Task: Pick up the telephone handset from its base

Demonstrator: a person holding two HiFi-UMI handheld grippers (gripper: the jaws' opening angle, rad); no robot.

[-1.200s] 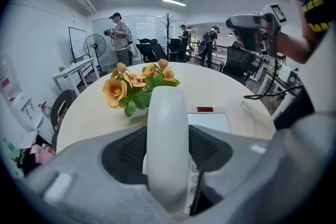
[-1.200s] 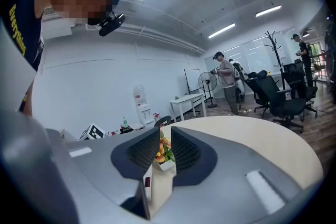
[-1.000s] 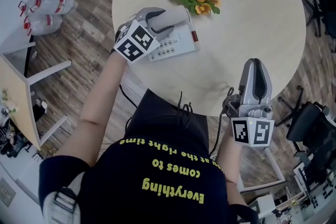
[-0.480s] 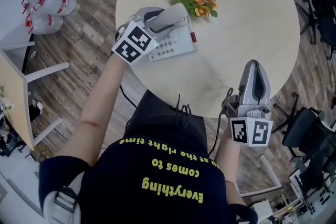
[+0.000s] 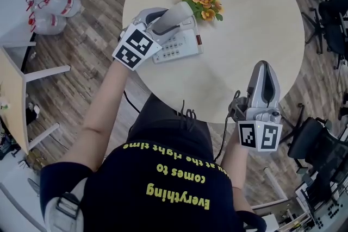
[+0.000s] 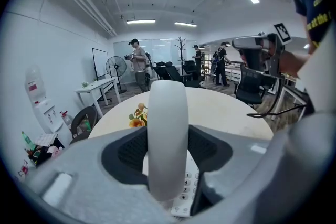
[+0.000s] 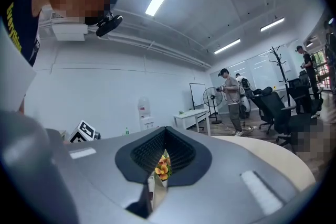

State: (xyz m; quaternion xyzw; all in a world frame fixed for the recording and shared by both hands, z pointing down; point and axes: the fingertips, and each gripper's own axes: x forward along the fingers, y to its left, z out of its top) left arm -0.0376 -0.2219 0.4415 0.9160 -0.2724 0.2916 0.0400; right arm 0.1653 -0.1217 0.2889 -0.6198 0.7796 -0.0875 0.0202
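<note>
The left claw [image 5: 159, 22] was clamped on the telephone handset [image 5: 176, 13], its long axis tilted above the base [image 5: 182, 46], while the right claw [image 5: 264, 68] sat shut and empty, well apart.

Black yellow-lettered shirt [image 5: 163, 165], grey right gripper [image 5: 264, 69]

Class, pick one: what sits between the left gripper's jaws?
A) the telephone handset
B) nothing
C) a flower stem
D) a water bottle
A: in the left gripper view, the left gripper grips the white telephone handset on both sides, above the keypad of the telephone base.
</note>
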